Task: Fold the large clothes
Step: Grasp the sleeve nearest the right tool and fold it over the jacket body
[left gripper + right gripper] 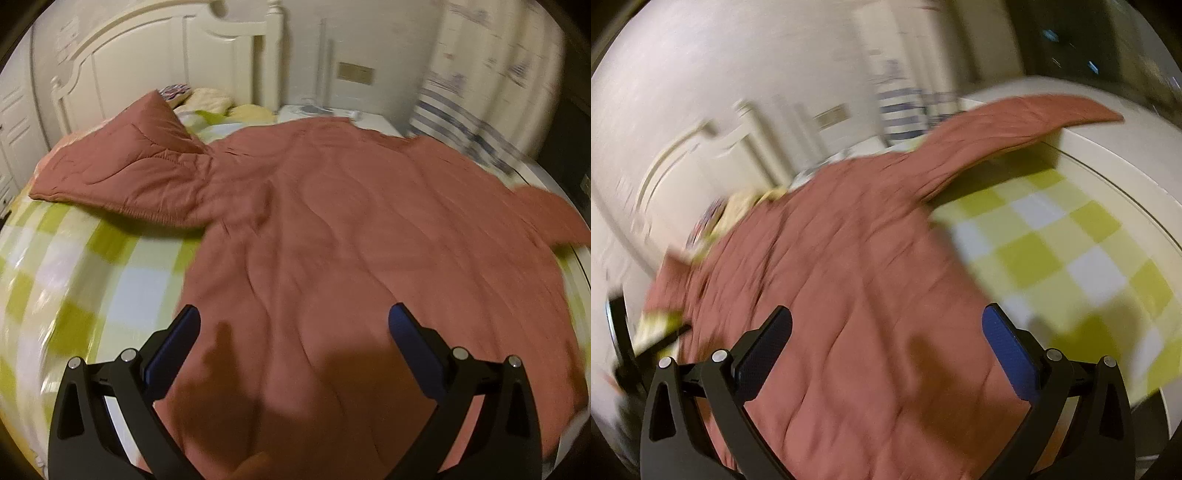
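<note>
I see the reddish-brown padded coat point(332, 229) lying spread flat on the green-and-white checked bedsheet point(74, 280), one sleeve point(122, 177) reaching toward the white headboard point(155, 62), the other sleeve point(1008, 129) running to the bed's far edge. My left gripper point(294, 325) hangs above the coat's lower part, jaws wide apart, holding nothing. My right gripper point(886, 325) likewise: jaws apart, empty, view blurred.
</note>
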The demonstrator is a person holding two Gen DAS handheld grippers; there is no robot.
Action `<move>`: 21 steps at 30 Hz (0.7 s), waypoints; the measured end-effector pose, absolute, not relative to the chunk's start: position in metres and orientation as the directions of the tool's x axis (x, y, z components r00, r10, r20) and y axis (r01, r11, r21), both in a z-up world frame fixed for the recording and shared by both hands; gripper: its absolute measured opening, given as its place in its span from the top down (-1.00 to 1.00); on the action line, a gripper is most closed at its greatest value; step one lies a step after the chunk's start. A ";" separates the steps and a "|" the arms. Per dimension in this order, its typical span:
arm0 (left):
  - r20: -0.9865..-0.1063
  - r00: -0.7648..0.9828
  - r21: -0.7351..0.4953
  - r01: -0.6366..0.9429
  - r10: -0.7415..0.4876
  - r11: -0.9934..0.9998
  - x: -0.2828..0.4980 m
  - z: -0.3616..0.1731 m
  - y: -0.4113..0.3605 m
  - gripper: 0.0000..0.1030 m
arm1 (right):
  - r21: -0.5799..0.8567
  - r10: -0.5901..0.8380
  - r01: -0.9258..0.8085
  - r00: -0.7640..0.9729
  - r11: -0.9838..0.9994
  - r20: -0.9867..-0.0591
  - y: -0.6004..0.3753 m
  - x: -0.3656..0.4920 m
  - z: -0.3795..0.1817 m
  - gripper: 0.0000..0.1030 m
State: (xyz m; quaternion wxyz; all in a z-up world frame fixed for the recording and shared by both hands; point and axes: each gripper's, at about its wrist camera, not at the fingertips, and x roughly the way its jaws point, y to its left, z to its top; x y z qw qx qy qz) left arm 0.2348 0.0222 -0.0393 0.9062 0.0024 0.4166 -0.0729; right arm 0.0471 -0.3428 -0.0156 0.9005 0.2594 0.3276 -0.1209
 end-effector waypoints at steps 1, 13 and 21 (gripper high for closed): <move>-0.762 0.636 -0.062 0.115 -0.121 0.991 0.249 -0.047 0.025 -0.96 | 0.400 -0.057 0.411 0.753 0.819 -0.656 -0.359 0.057 -0.015 -0.91; -0.788 0.605 -0.077 0.084 -0.112 0.993 0.269 -0.076 0.035 -0.96 | 0.664 -0.122 0.596 0.778 0.450 -0.616 -0.520 0.151 -0.053 -0.91; -0.797 0.598 -0.035 0.084 -0.078 0.996 0.273 -0.078 0.028 -0.96 | 0.594 -0.319 0.642 0.762 0.484 -0.564 -0.526 0.161 -0.031 0.38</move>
